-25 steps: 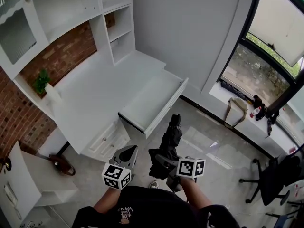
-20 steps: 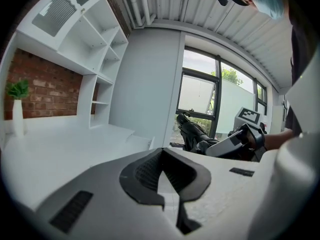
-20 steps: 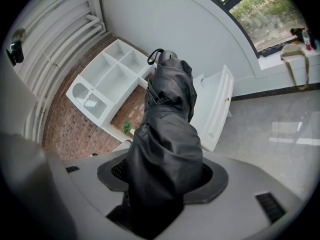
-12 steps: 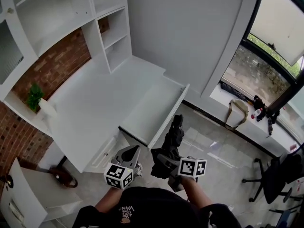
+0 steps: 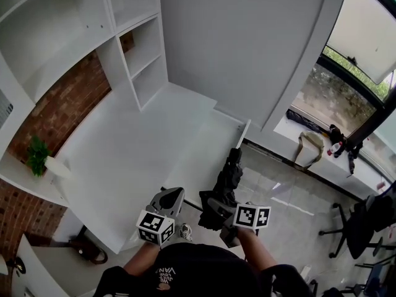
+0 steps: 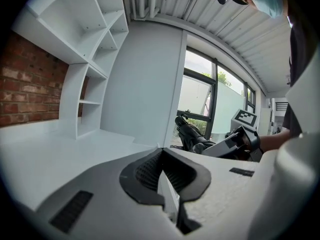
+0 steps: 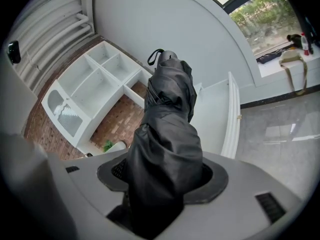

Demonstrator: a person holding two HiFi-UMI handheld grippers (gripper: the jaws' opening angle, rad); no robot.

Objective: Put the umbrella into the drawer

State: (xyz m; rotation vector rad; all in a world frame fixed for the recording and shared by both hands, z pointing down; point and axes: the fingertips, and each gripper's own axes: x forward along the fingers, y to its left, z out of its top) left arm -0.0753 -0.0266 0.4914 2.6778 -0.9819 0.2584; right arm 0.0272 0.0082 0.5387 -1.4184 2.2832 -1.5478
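A folded black umbrella [image 5: 228,177] sticks forward out of my right gripper [image 5: 214,206], which is shut on its lower end; in the right gripper view the umbrella [image 7: 167,134] fills the space between the jaws. Its tip reaches the front panel [image 5: 242,135] of the open white drawer [image 5: 201,159], which shows empty. The drawer's front panel [image 7: 231,115] stands just right of the umbrella there. My left gripper [image 5: 171,198] hangs beside it over the desk's near edge, jaws together with nothing in them. The left gripper view shows the umbrella [image 6: 192,135] off to the right.
The drawer belongs to a white desk [image 5: 124,147] with open shelves [image 5: 133,48] above and a brick wall [image 5: 59,107] behind. A small potted plant [image 5: 38,155] sits at the desk's left. A window sill with a bag [image 5: 309,146] and office chairs [image 5: 362,224] lie to the right.
Both grippers and the view have moved forward towards the desk. The umbrella's tip has come from short of the drawer up to its front panel. Both grips are unchanged.
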